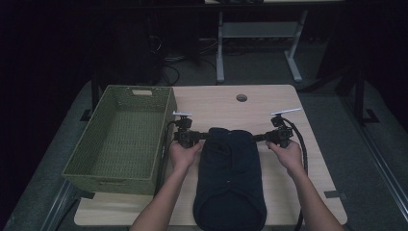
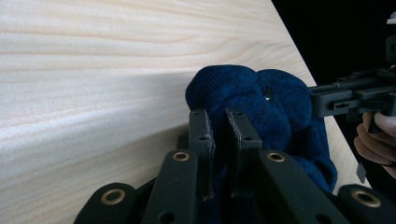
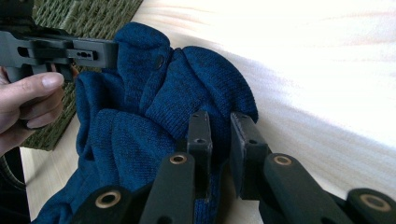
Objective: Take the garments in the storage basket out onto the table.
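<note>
Green woven basket at table's left edge, beside the left gripper. Jaws narrow, pinching the navy knit sweater's left top corner. Right gripper likewise clamps the right corner. Wooden table; no legible writing.

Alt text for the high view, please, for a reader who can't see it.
A person's two hands each hold a gripper, the left gripper and right gripper pinching opposite top corners of a dark blue knitted garment lying flat on a light wooden table. An empty green woven basket sits at the table's left edge.
</note>
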Available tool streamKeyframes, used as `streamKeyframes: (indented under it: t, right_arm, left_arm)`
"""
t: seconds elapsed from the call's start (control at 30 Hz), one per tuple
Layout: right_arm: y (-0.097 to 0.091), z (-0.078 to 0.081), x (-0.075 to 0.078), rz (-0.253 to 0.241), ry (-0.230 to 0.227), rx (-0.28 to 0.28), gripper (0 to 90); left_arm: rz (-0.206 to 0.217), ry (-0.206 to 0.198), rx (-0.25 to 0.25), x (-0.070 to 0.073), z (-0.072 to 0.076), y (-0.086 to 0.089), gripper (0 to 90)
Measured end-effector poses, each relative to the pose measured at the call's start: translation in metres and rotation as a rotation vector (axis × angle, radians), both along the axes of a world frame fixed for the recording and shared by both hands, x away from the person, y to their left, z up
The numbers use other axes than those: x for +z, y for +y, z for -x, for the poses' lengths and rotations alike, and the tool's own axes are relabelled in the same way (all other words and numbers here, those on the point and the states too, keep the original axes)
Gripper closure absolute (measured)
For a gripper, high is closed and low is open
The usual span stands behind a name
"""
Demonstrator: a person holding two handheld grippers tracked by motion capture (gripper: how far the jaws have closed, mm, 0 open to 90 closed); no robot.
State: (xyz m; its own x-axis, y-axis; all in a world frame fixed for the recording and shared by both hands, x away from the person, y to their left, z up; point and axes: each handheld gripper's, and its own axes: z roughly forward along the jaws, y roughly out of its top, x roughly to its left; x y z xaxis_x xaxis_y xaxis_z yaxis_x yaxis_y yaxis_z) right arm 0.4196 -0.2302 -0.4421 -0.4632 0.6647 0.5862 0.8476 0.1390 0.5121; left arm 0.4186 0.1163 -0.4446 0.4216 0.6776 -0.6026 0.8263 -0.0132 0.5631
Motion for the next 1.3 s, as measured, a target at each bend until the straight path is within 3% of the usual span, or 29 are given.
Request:
streamKeyframes:
  t: [0.4, 0.53, 0.73, 0.93, 0.97, 1.3]
  right_arm:
    - [-0.002, -0.004, 0.016, -0.016, -0.017, 0.006, 78.9]
    - [-0.003, -0.006, 0.027, -0.040, -0.034, 0.005, 78.9]
    - [-0.005, -0.008, 0.037, -0.039, -0.046, 0.006, 78.9]
    - [-0.006, -0.010, 0.048, -0.051, -0.061, 0.002, 78.8]
    - [-0.007, -0.010, 0.050, -0.055, -0.068, 0.001, 78.8]
    - [-0.008, -0.014, 0.077, -0.070, -0.112, -0.002, 78.4]
  left_arm:
    - [0.015, -0.036, -0.005, 0.020, -0.007, 0.001, 82.1]
    - [0.031, -0.052, 0.003, 0.029, -0.009, 0.002, 82.2]
    - [0.057, -0.073, 0.004, 0.042, -0.010, 0.002, 82.2]
    - [0.056, -0.091, -0.006, 0.054, -0.013, 0.002, 82.2]
    - [0.074, -0.099, -0.004, 0.058, -0.013, 0.003, 82.2]
    - [0.069, -0.156, -0.020, 0.086, -0.015, 0.004, 82.2]
